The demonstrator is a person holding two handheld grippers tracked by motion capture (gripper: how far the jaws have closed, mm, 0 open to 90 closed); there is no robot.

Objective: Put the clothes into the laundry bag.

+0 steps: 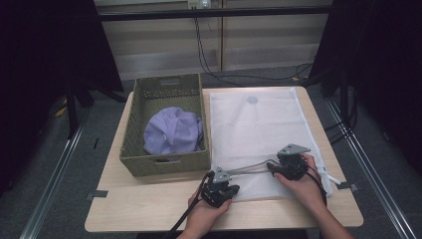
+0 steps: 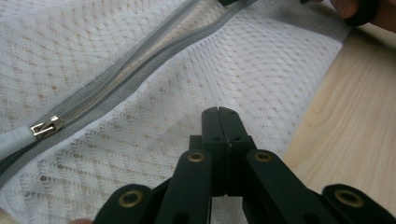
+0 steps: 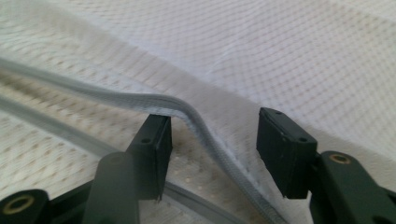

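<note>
Across our pale wooden bench (image 1: 149,209) lies a white mesh laundry bag (image 1: 259,129) beside a woven basket (image 1: 166,164). Our left claw (image 2: 223,112) is pinched closed on the bag's mesh near the zipper pull (image 2: 46,127). Our right claw (image 3: 212,140) gapes wide astride the grey zipper edge (image 3: 140,100), gripping nothing.

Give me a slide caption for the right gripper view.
Open right gripper straddling the raised grey zipper edge of a white mesh laundry bag.
</note>
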